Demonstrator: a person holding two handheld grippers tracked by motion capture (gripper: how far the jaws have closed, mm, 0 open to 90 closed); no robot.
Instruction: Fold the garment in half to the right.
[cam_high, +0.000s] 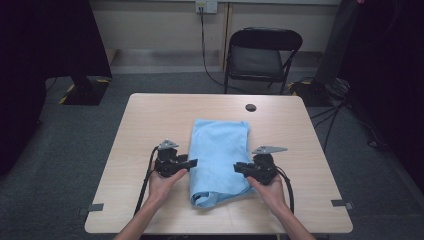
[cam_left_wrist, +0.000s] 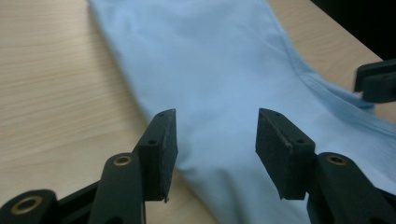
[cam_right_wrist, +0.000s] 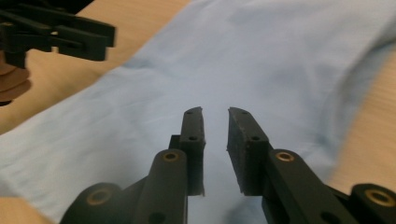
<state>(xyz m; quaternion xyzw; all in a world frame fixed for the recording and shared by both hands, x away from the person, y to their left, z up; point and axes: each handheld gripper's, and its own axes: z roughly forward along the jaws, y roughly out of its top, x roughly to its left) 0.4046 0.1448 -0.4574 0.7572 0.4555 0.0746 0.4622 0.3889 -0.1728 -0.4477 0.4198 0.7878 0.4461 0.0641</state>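
Pointing inward across the blue cloth (cam_high: 220, 160), the left gripper (cam_high: 191, 163) was spread wide, the right gripper (cam_high: 237, 167) a little apart.

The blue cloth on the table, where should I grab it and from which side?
Probably at the blue cloth near end, pinching each long side edge from outside: left gripper from the left, right gripper from the right. It lies folded flat, so only the edges offer something to pinch.

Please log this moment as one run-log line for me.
left gripper: open, at cloth's left edge | right gripper: jaws narrowly apart, nothing between | folded light blue cloth: flat on table
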